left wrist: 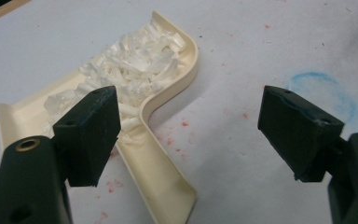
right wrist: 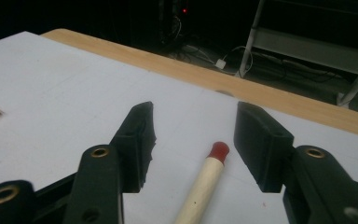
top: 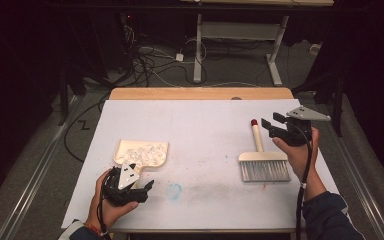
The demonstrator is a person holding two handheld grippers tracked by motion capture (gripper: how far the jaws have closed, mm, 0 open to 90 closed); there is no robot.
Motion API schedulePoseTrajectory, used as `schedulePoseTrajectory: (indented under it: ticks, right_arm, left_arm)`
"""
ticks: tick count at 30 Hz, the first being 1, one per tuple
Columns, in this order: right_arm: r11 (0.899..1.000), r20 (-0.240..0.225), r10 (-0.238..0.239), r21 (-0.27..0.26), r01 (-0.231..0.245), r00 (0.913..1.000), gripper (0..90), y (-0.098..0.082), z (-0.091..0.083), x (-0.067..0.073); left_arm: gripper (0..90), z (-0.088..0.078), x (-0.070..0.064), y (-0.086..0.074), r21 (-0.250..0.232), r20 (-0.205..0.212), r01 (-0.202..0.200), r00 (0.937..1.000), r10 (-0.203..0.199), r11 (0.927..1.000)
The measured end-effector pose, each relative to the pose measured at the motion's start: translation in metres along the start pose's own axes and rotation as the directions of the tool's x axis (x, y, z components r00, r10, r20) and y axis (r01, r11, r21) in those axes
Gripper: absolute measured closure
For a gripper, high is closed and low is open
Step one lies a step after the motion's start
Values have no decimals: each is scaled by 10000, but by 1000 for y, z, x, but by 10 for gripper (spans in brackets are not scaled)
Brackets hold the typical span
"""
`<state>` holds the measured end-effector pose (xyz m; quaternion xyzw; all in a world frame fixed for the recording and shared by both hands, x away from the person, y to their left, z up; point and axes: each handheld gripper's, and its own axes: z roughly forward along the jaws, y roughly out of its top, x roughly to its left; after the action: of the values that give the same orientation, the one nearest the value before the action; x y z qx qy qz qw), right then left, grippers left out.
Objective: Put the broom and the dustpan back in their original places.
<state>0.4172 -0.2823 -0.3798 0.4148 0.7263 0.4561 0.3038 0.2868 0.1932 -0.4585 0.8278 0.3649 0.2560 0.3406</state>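
Right gripper [top: 270, 125] parted, astride brush [top: 261, 162] handle, axis along jaws. Left gripper [top: 145, 189] wide, dustpan [top: 141, 152] handle between, unheld.

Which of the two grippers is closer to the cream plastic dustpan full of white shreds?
Left. The left gripper sits just below the cream plastic dustpan, open; the right gripper is across the table by the wooden-handled brush.

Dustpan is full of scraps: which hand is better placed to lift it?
Left, probably. The left gripper sits open right over the dustpan handle; the right gripper is across the table by the brush.
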Motion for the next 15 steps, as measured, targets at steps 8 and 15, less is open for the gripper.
schedulePoseTrajectory:
  ticks: [8, 15]
  right_arm:
    - [9990, -57, -312, -330, 310, 9995, 385, 3, -9, 6]
    - [9962, -305, -738, -496, 722, 9968, 377, 5, -17, 17]
  left_arm:
    - [190, 2, 0, -1, -35, -114, 15, 9999, -15, 10000]
    - [190, 3, -1, -2, 19, -76, -113, 9999, 113, 9999]
